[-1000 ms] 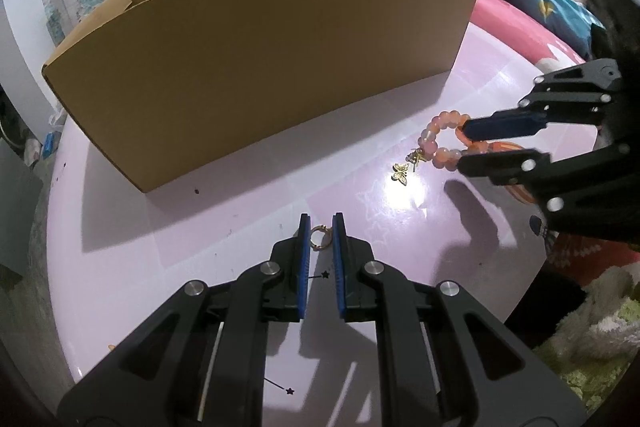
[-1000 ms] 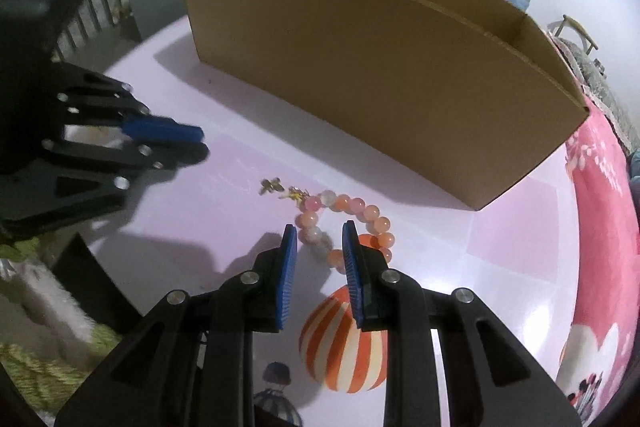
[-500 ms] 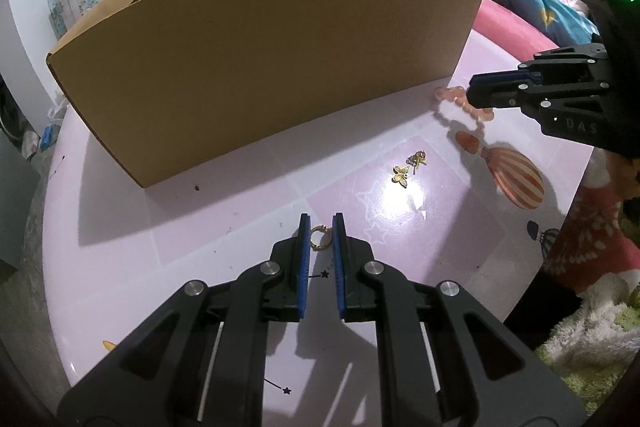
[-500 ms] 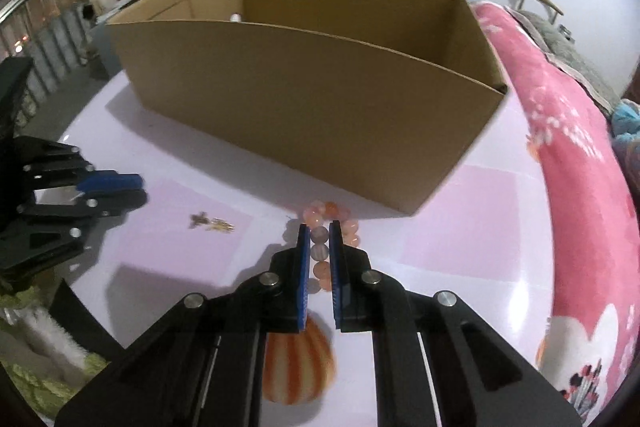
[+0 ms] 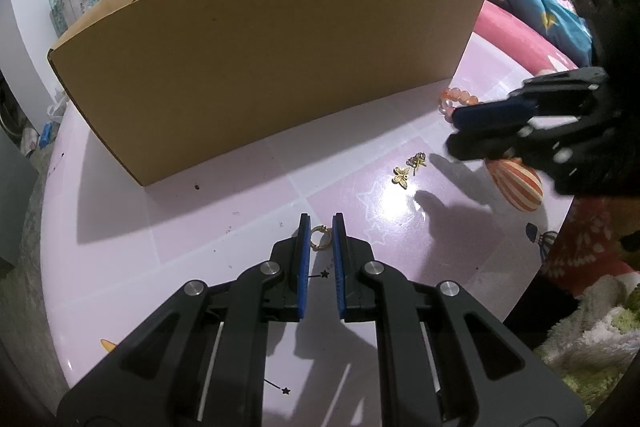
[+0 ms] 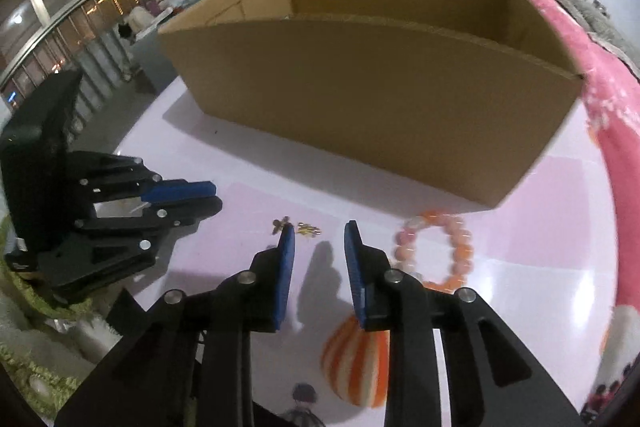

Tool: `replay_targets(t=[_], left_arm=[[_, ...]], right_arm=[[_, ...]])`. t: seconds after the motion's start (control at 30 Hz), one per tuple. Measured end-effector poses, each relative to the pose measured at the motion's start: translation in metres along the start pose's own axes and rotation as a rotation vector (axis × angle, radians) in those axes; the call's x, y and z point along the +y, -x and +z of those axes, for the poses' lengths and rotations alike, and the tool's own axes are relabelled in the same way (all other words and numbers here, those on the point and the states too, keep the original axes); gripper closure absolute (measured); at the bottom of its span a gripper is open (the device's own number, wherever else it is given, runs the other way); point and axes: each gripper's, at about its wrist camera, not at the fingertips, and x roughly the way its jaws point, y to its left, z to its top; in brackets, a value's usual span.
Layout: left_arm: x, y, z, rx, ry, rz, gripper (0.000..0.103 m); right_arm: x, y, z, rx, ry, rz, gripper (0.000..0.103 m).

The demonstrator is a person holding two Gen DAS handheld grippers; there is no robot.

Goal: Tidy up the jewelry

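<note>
**Two grippers, three pieces of jewelry on the pink table**

Two grippers are in my view. My left gripper (image 5: pixel 319 227) points down at the pink table (image 5: pixel 224 227), and its blue pads stand close around a small gold ring (image 5: pixel 320 237). The ring lies between the tips, but I cannot tell if the pads really press on it (a thin gap seems to remain on each side).

My right gripper (image 6: pixel 319 235) has just been opening its jaws, and now they are spread with nothing between them. The bead bracelet (image 6: pixel 434 251), pink and orange, lies flat on the table just right of this gripper, near the foot of the open cardboard box (image 6: pixel 372 95). It is free of the pads.

Between both grippers lie two small gold butterfly charms (image 5: pixel 409 169), close together.
</note>
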Motion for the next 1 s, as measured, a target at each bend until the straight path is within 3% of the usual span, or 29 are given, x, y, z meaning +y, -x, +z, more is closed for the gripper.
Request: replay_targets(t=[0.4, 0.53, 0.67, 1.0], left_arm=[[0.006, 0.000, 0.001, 0.001, 0.003, -0.011, 0.093], [0.006, 0.000, 0.001, 0.001, 0.004, -0.011, 0.093], [0.005, 0.000, 0.001, -0.001, 0.004, -0.009, 0.093], [0.004, 0.001, 0.000, -0.008, 0.004, -0.007, 0.093]], right_arm=[[0.029, -0.018, 0.004, 0.027, 0.098, -0.020, 0.078], [0.040, -0.018, 0.002, 0.042, 0.156, -0.035, 0.092], [0.041, -0.015, -0.002, 0.045, 0.160, -0.024, 0.099], [0.024, 0.013, -0.016, 0.015, 0.086, -0.009, 0.101]])
